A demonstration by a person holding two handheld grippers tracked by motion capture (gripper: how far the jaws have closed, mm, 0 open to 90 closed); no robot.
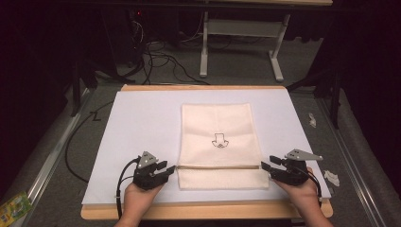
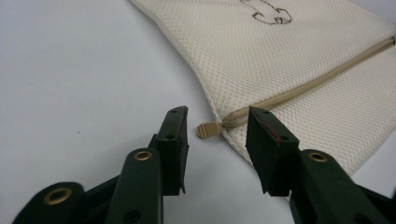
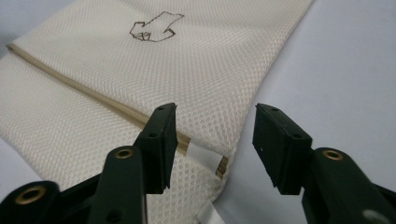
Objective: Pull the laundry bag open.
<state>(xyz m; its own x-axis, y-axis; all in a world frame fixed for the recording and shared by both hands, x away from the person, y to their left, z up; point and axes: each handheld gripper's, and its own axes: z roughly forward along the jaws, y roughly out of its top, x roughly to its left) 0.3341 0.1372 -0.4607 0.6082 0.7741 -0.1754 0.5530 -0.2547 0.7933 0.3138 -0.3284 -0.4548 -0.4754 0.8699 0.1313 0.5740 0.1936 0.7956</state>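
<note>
**Zipper shut, both ends let go**

Mesh pouch (image 1: 220, 142) flat mid-table (image 1: 142, 118), zipper (image 2: 308, 86) closed to the pull tab (image 2: 208, 130). Left gripper (image 1: 163, 169) fingers open around the tab; right gripper (image 1: 267, 167) fingers open at the far end. Likely little left.

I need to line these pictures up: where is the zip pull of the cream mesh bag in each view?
High view: zip pull at the bag's left edge, beside the left gripper.
Left gripper view: low centre, between the open jaws.
Right gripper view: not in it.
Shared landmark: the bag's drawn emblem.
</note>
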